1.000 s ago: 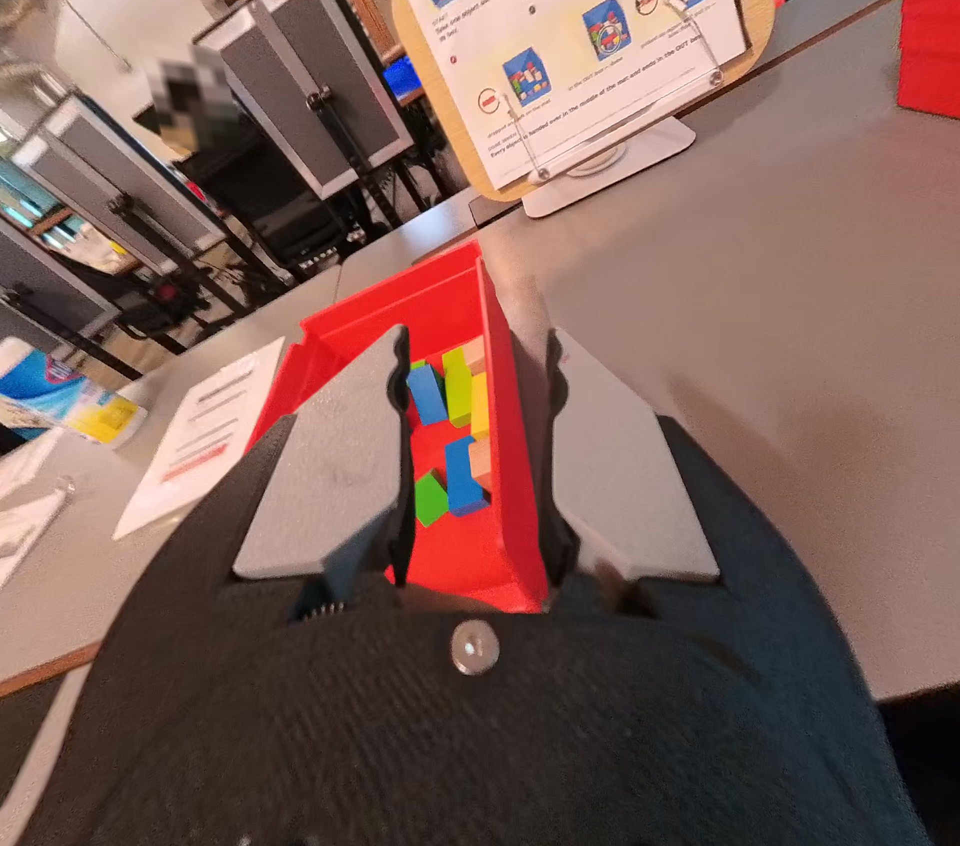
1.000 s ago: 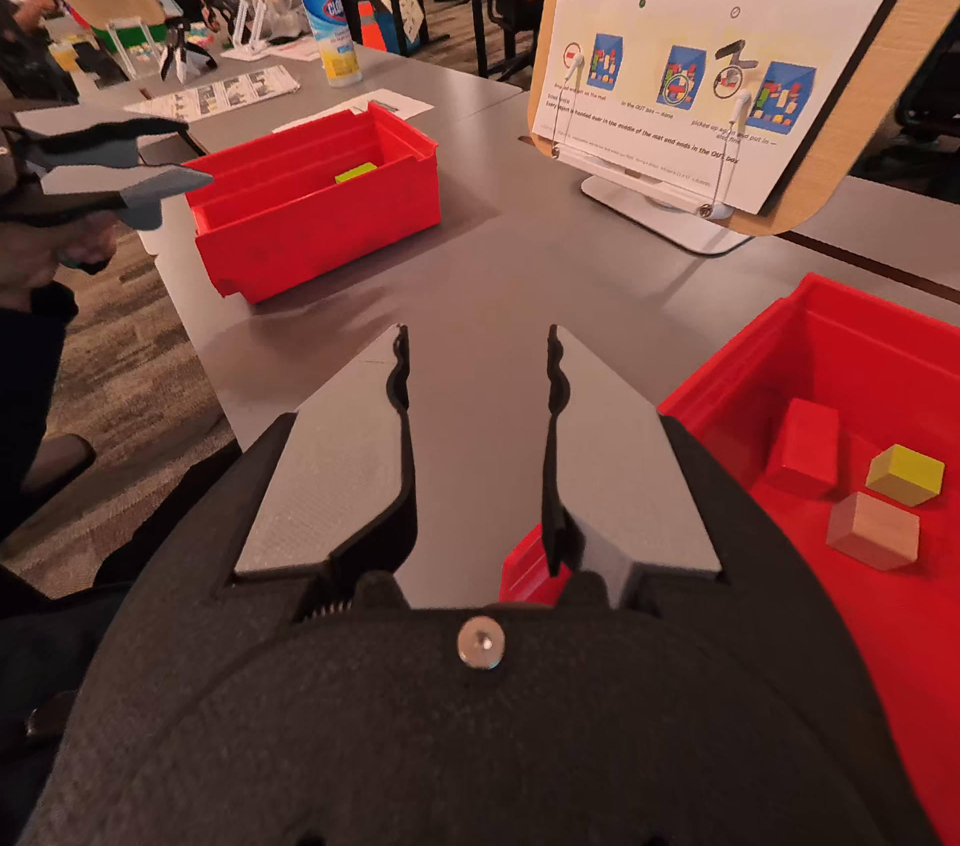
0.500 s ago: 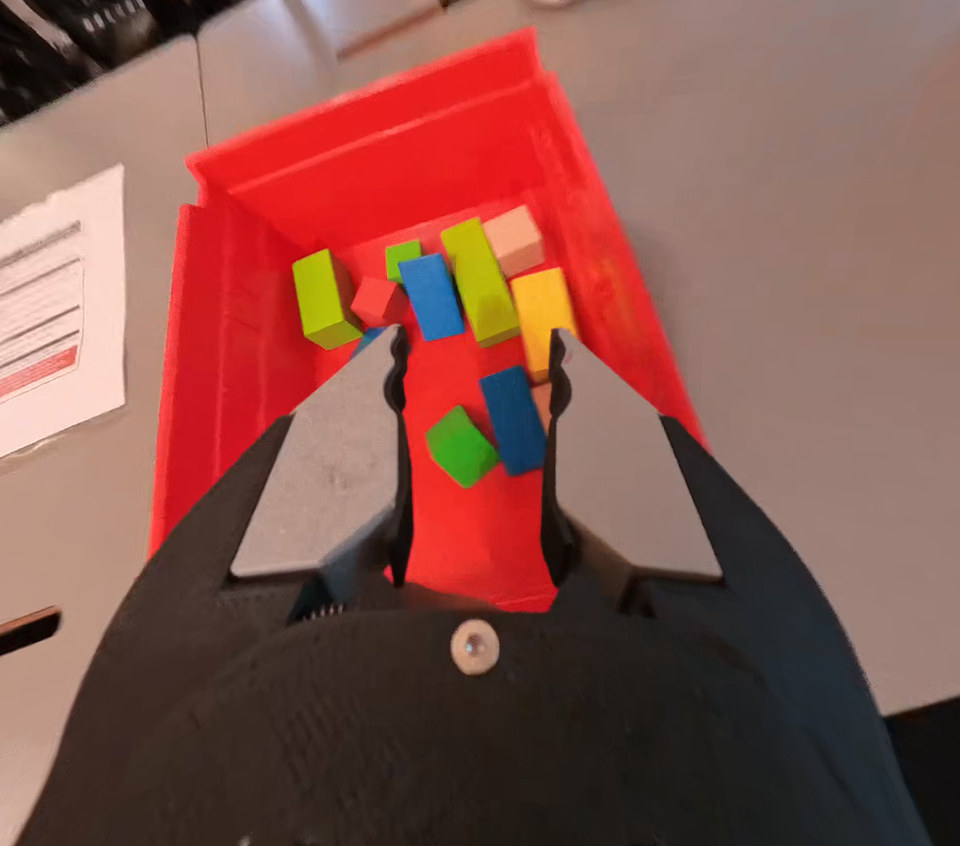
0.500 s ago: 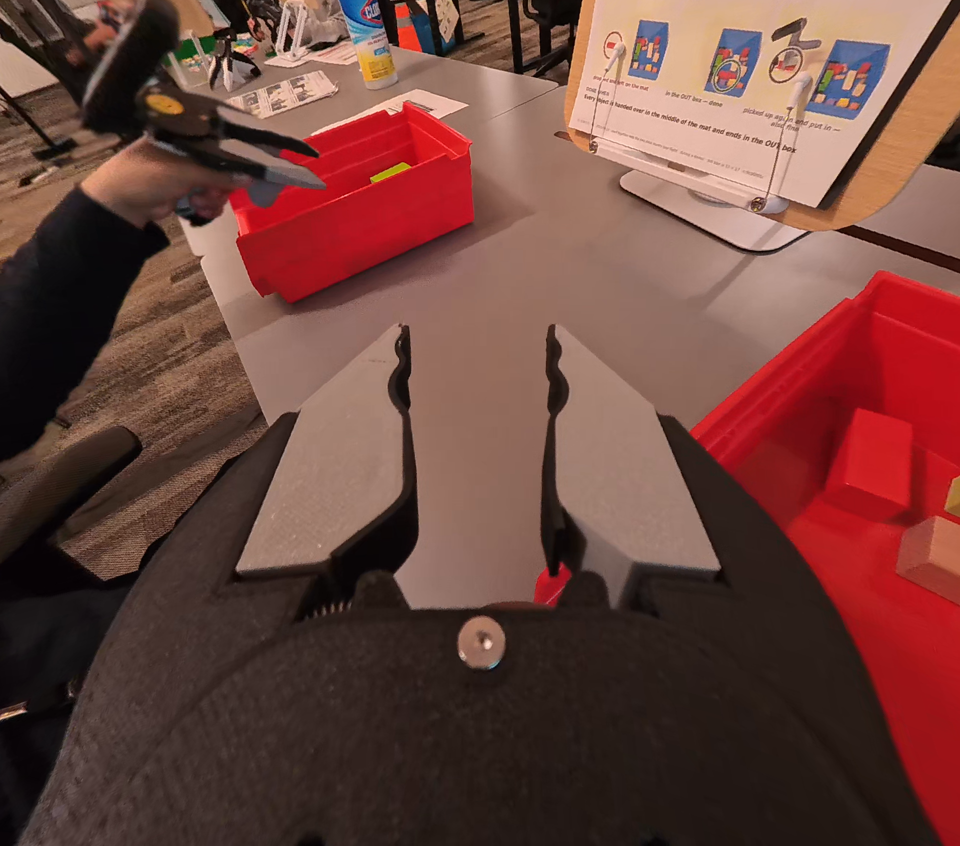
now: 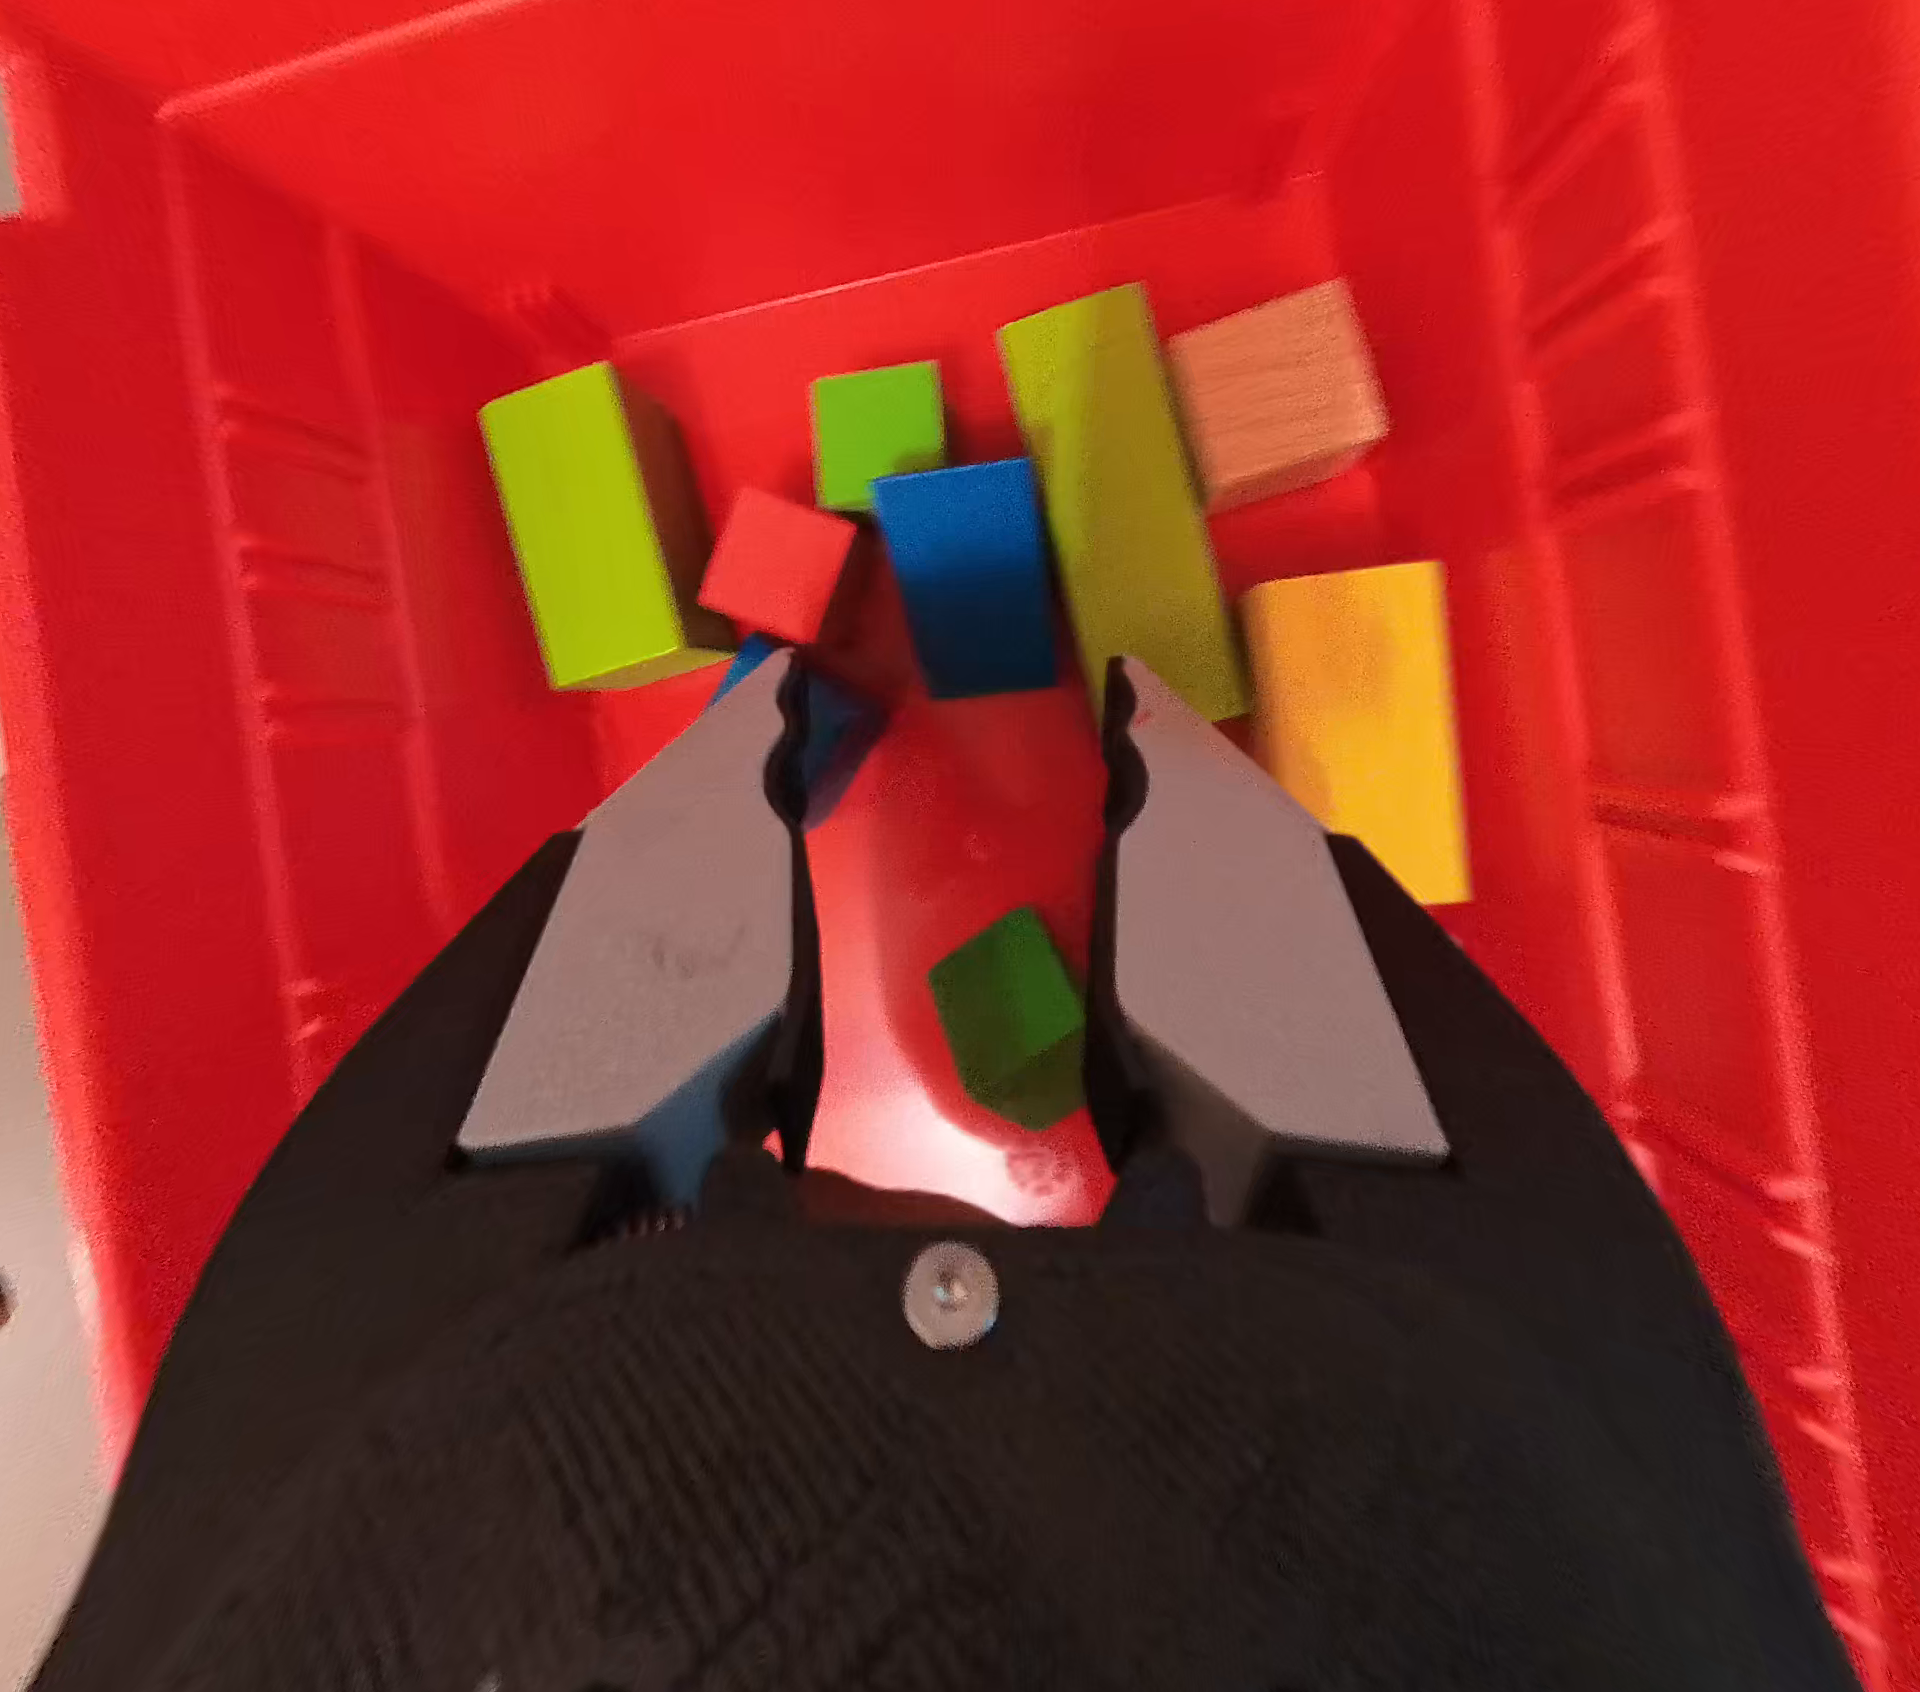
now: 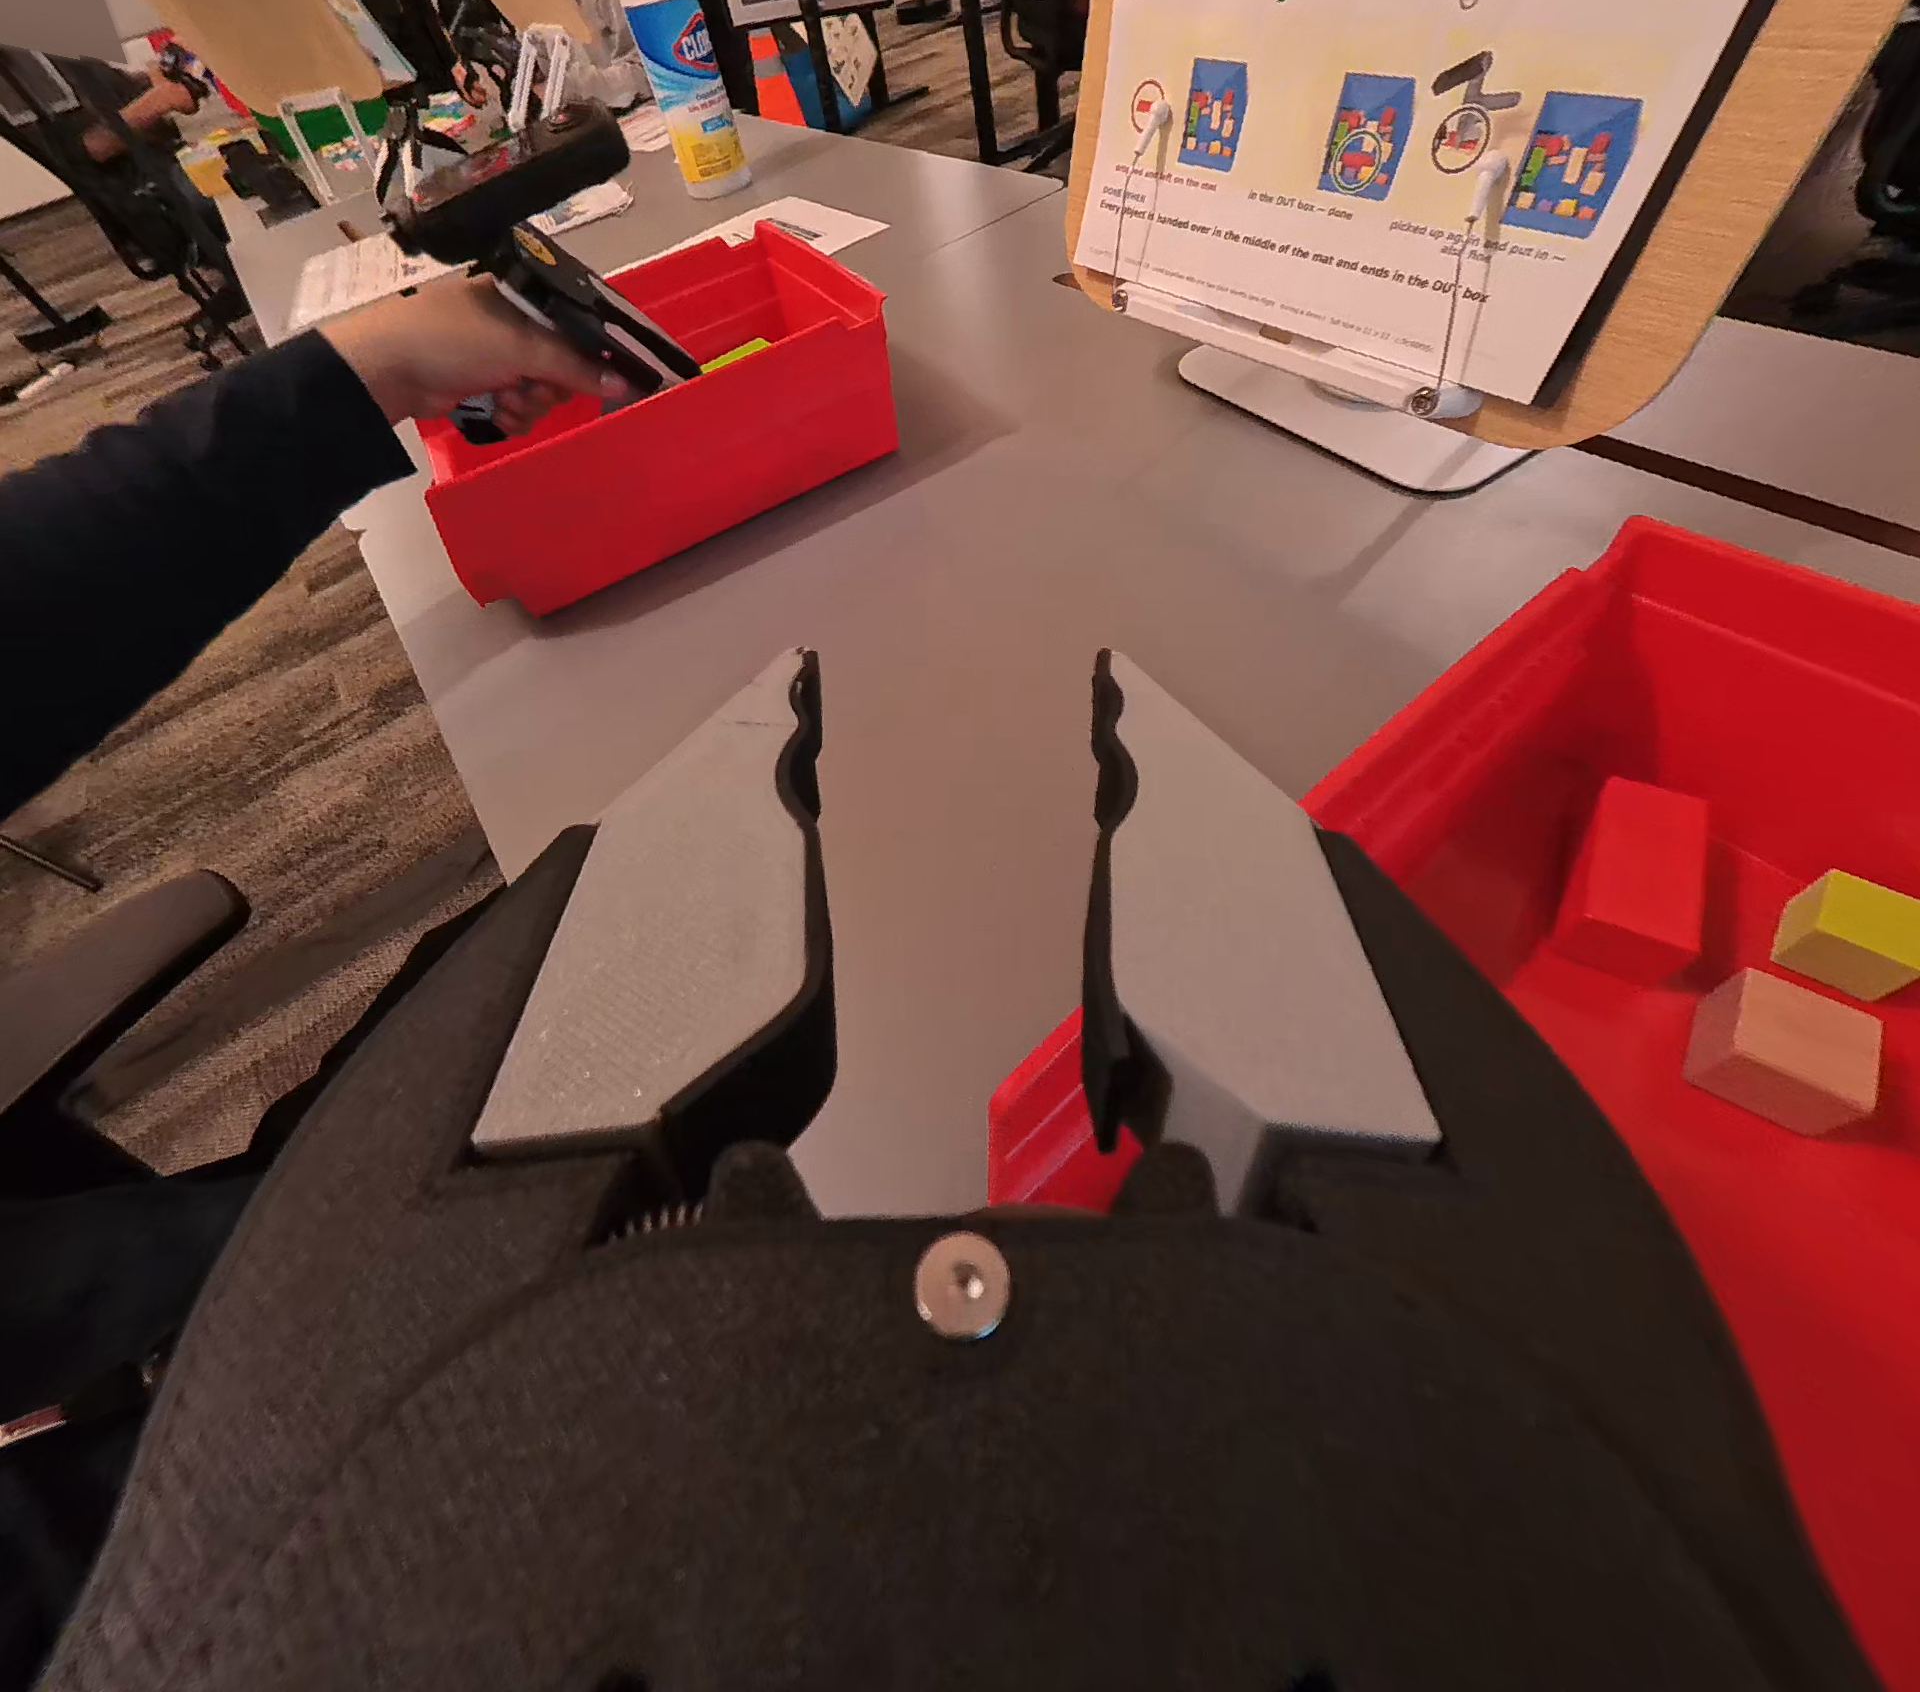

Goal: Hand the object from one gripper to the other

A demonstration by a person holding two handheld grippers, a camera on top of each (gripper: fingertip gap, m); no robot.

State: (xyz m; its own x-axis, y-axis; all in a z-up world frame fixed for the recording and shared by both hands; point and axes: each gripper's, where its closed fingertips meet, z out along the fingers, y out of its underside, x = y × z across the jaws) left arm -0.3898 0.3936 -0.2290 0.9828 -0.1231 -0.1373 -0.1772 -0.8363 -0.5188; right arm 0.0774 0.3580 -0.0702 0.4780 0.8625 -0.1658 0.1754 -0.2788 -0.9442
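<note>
Reaching down into the red bin [image 5: 312,499], the left tongs [image 5: 951,681] are gaping wide over a blue block [image 5: 966,572] — gripping nothing; the right tongs [image 6: 951,676] are hovering above the worktop [image 6: 987,551], likewise wide and empty.

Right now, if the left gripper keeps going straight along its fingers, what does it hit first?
Probably the blue block: it lies just past the open fingertips of the left gripper, inside the red bin. The small red cube sits beside the line. Motion blur makes depth uncertain.
</note>
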